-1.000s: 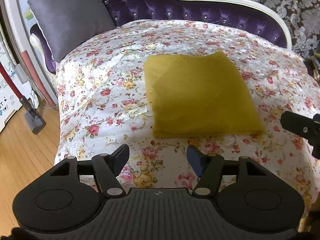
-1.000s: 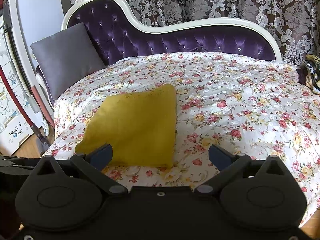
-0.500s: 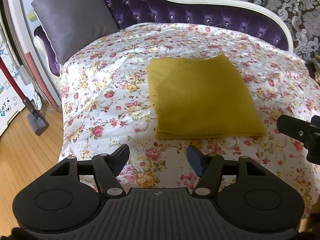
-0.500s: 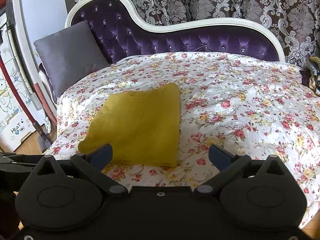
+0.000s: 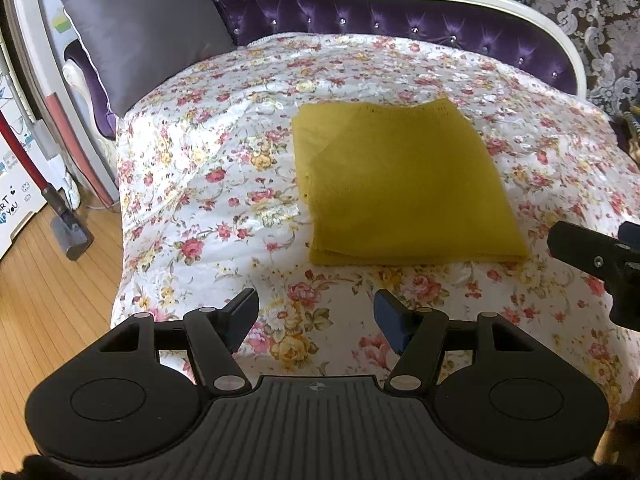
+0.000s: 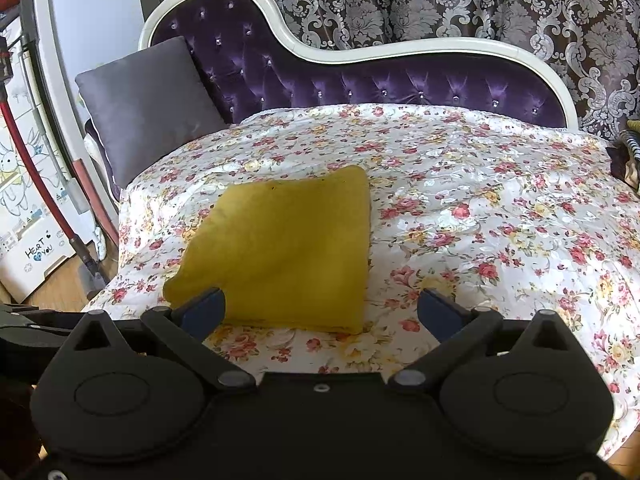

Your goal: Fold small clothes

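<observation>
- Black plastic, blue-padded, the left tool (image 5: 316, 316) hangs released over the near edge of the bed, jaws apart with only floral cover between them.
- Likewise the right tool (image 6: 320, 312) stands wide and empty; its left pad overlaps the garment's near left corner in view, though whether it touches I cannot tell.
- Ahead of both lies the mustard-yellow knitted garment (image 5: 404, 184), folded into a flat rectangle on the white quilted bedspread with red and yellow flowers (image 5: 224, 168).
- From the left tool it sits forward and slightly right, long axis running away toward the purple tufted headboard (image 5: 360, 12); from the right tool it sits forward and left, and nearer.
- By my reading the right hand is better placed for the near edge.
- A grey square cushion (image 5: 148, 28) leans at the far left, well apart.
- Against the earlier frames, little differs: garment and jaws match, and the views have only crept slightly.
</observation>
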Available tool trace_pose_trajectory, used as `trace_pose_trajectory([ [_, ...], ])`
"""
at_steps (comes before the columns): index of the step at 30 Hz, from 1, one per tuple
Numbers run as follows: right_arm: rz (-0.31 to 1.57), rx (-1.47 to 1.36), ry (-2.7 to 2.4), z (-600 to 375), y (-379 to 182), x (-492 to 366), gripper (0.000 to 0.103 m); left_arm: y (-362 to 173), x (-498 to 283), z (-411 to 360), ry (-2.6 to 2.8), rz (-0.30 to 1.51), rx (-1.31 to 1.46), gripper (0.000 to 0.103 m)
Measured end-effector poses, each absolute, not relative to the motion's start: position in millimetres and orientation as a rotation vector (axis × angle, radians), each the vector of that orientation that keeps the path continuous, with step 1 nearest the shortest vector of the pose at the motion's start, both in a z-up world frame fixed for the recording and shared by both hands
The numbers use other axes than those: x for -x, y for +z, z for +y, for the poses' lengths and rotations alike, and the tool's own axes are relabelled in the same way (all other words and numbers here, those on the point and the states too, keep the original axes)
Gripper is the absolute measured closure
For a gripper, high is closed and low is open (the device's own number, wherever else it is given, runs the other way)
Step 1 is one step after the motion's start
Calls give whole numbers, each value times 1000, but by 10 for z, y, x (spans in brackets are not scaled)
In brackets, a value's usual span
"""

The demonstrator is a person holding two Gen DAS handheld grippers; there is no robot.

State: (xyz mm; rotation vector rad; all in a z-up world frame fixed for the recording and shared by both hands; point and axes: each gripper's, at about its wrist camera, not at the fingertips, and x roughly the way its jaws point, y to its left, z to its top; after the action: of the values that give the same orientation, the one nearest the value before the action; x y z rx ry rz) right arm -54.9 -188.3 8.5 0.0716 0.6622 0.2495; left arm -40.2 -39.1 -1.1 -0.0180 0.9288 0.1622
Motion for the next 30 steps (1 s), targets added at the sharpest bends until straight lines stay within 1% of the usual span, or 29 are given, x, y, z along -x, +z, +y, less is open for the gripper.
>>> trace_pose_trajectory([
  [30,689,-27,267,-1791,85,470,1,-18,359,-304,189,950,49,41],
])
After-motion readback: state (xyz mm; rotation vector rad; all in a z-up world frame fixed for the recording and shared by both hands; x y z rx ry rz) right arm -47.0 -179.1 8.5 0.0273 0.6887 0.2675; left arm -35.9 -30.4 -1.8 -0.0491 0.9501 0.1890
